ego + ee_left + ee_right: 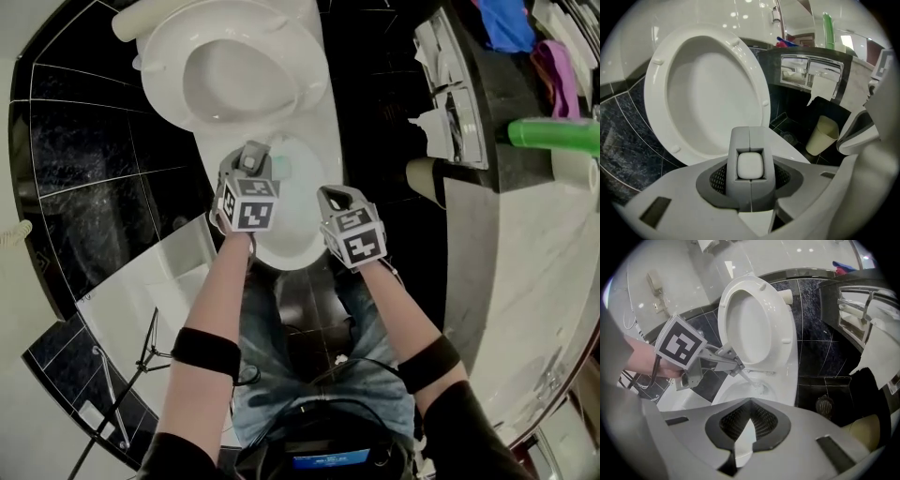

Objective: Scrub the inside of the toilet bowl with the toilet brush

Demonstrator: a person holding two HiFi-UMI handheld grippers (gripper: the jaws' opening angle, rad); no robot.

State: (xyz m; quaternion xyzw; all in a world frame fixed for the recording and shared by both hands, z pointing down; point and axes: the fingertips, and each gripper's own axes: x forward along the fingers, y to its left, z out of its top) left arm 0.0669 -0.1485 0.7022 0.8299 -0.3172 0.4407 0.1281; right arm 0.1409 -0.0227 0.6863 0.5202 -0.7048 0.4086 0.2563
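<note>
The white toilet bowl (pixel 302 246) stands below me with its seat (pixel 234 70) raised. My left gripper (pixel 255 156) hangs over the bowl's near left side, shut on the grey, white-capped handle of the toilet brush (pixel 750 165). In the right gripper view the thin brush stem (pixel 749 380) runs from that gripper (pixel 733 367) down into the bowl (pixel 736 397), where the brush head rests near the bottom. My right gripper (pixel 331 196) hovers over the bowl's near right rim, and its jaws (pixel 750 405) are shut with nothing between them.
A toilet-paper holder (pixel 450 103) with torn paper is set in the dark wall at right, with a cream bin (pixel 427 178) under it. A green bottle (pixel 553 136) lies on the marble counter. A floor drain (pixel 825 404) sits beside the toilet. A thin black stand (pixel 141 361) is at lower left.
</note>
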